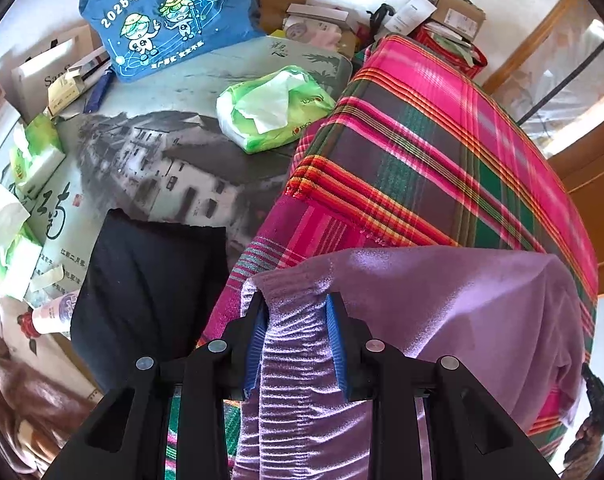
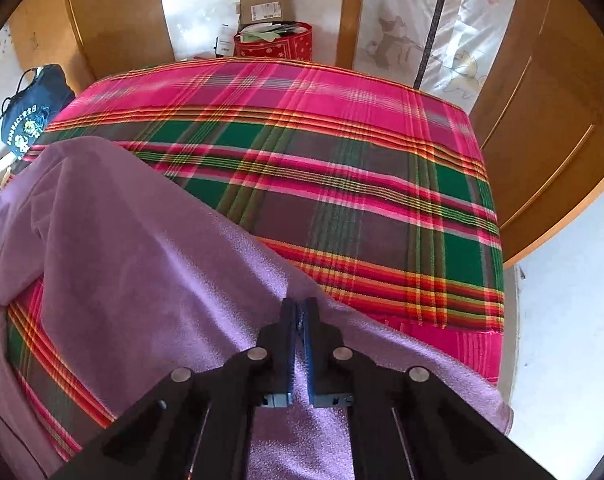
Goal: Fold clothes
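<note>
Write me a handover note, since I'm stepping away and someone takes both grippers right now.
Left gripper: jaws closed on a bunched, ribbed edge of the purple garment.
Right gripper: jaws shut, pinching a fold of the same garment.
The garment drapes over the near part of the plaid blanket. A black cloth lies to the left on the printed mat.
Done: both holds taken.
Left: the purple garment is not yet folded flat; whether the black cloth still needs folding cannot be told.
</note>
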Available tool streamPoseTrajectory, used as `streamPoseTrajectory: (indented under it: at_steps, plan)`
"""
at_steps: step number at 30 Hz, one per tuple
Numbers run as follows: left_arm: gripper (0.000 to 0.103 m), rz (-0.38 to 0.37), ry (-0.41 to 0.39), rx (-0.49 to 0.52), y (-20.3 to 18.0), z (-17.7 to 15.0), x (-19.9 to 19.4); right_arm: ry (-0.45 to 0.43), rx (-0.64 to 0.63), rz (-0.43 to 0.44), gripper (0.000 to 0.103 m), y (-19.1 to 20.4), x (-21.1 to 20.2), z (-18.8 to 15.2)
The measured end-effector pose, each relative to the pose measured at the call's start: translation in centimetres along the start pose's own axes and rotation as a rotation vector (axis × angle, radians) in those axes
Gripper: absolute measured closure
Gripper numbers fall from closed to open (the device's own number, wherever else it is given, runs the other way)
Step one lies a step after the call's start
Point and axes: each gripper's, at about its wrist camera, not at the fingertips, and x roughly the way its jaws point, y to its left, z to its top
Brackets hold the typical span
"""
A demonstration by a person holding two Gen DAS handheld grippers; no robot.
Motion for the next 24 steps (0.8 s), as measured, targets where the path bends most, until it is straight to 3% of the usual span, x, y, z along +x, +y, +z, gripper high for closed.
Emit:
streamPoseTrajectory:
  at_steps: [6,8,15,20,23,24]
  plan:
    - [0.073,0.005,0.003,-0.003,0.0,0.1,0.0,-0.116,0.046,-0.143,0.1,-1.0,-1.8,1.2]
    - [0.073,0.011,0.001,-0.002,-0.1,0.1,0.1,-0.129,0.058,-0.204,0.1,-1.5,-1.8,2.2]
    - [0.073,0.032,-0.003,0.0,-0.4,0.1,0.1,-0.134,0.078,-0.283,0.1,-1.8,0.8,6.3]
    - [0.073,0.044,-0.014,0.002,-0.5,0.0,0.1,-0.19,0.078,-0.362,0.1,-1.5,1.9,9.1]
    - [0.073,0.054,-0.029,0.013,-0.7,-0.2,0.1,-0.193,0.067,-0.507,0.103,-1.9,2.9,9.9]
    - [0.073,0.056,-0.031,0.016,-0.7,-0.2,0.1,-0.183,0.102,-0.458,0.103,-2.6,3.1,9.9]
